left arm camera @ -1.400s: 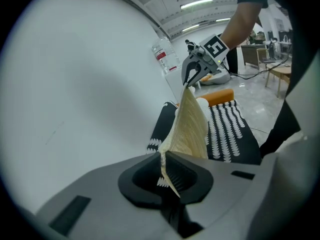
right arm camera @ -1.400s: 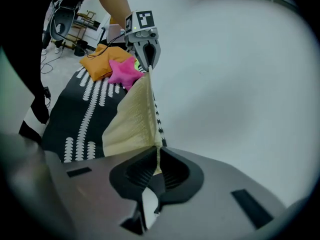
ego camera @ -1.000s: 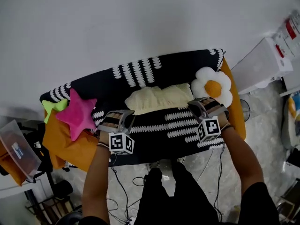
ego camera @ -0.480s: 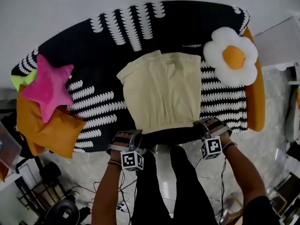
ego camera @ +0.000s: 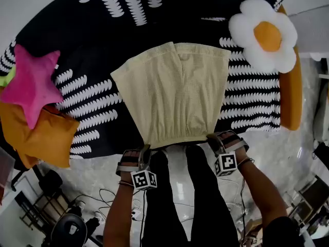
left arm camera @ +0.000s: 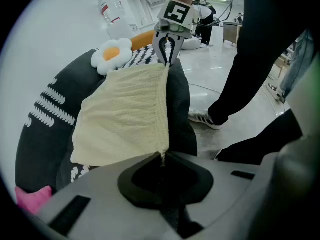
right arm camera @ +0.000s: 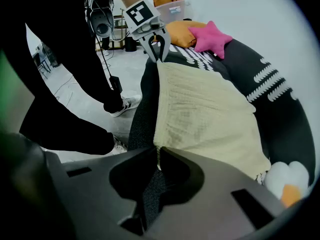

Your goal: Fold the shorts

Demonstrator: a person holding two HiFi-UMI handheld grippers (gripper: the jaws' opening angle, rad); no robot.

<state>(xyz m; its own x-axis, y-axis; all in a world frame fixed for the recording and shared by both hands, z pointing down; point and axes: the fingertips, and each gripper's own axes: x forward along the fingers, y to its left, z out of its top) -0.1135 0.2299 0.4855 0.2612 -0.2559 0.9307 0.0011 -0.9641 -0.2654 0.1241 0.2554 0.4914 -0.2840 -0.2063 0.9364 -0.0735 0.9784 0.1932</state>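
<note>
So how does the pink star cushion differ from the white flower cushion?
The star cushion is plain pink with pointed arms; the flower cushion is white with an orange centre and rounded petals. In the head view the star cushion lies at the left, overlapping an orange cushion; the flower cushion lies at the right, on the black patterned cover. Both lie apart from the shorts.

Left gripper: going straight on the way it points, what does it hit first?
Left gripper is shut on the shorts' corner; straight on, it would likely meet the sofa's dark front edge first, though depth is unclear.
</note>
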